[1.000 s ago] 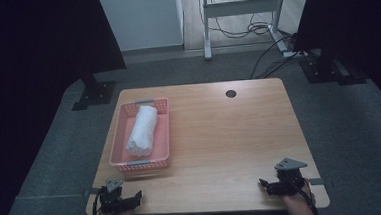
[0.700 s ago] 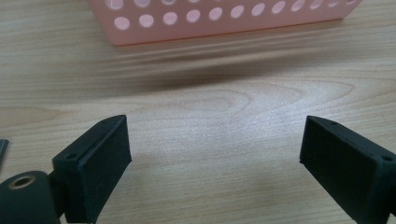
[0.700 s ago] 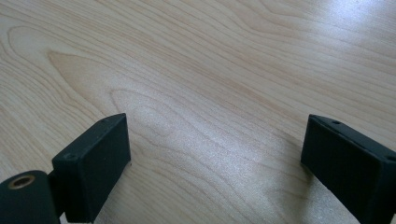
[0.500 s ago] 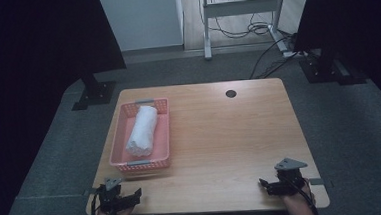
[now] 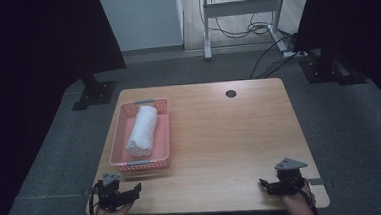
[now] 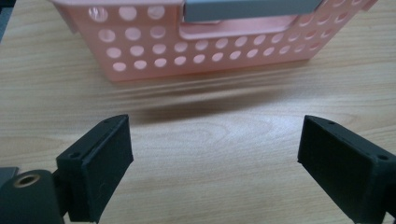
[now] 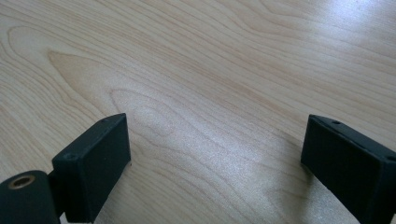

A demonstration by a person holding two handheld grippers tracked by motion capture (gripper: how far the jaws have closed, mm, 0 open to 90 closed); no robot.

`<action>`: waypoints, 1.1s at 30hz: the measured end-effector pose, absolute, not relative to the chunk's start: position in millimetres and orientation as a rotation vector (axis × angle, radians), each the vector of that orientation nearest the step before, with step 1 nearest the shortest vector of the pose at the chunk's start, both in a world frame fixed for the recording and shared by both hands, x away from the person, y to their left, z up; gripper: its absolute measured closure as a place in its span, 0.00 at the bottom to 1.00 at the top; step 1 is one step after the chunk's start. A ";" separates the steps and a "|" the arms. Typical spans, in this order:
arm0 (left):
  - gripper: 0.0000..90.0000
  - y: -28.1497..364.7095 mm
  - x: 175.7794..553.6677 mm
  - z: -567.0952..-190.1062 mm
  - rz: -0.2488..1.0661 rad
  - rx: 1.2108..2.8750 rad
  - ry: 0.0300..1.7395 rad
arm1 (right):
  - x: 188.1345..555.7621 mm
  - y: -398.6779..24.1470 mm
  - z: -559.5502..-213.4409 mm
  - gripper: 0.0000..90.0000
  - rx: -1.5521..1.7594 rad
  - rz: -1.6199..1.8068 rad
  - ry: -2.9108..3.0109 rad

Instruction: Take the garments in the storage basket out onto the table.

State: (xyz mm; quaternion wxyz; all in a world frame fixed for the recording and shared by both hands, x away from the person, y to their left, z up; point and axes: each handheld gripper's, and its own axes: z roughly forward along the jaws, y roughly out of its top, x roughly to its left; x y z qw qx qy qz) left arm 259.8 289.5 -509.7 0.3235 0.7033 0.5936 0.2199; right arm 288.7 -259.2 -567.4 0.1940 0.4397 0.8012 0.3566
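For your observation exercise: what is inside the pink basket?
A rolled white towel lies lengthwise inside the pink basket. The basket floor beneath the roll is covered, so anything under it cannot be seen.

The left gripper (image 5: 126,193), held at the near left corner of the light wooden table (image 5: 220,135), has shifted a little since the earlier pictures: in the high view it now sits slightly nearer the short end of the pink perforated plastic basket (image 6: 205,44), and appears a touch higher over the table edge. Its two black jaws have just been closing somewhat, yet they stand well apart with only bare wood between them in the left gripper view.
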 end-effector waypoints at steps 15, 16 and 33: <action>0.11 288.5 265.2 -496.8 0.579 1.827 1.545 | 288.6 -259.2 -567.3 0.08 1.232 0.999 2.247; 0.11 288.5 265.2 -496.8 0.579 1.827 1.545 | 288.6 -259.2 -567.3 0.08 1.232 0.999 2.247; 0.11 286.1 271.1 -479.7 0.523 1.765 1.485 | 288.6 -259.3 -567.3 0.08 1.232 0.999 2.248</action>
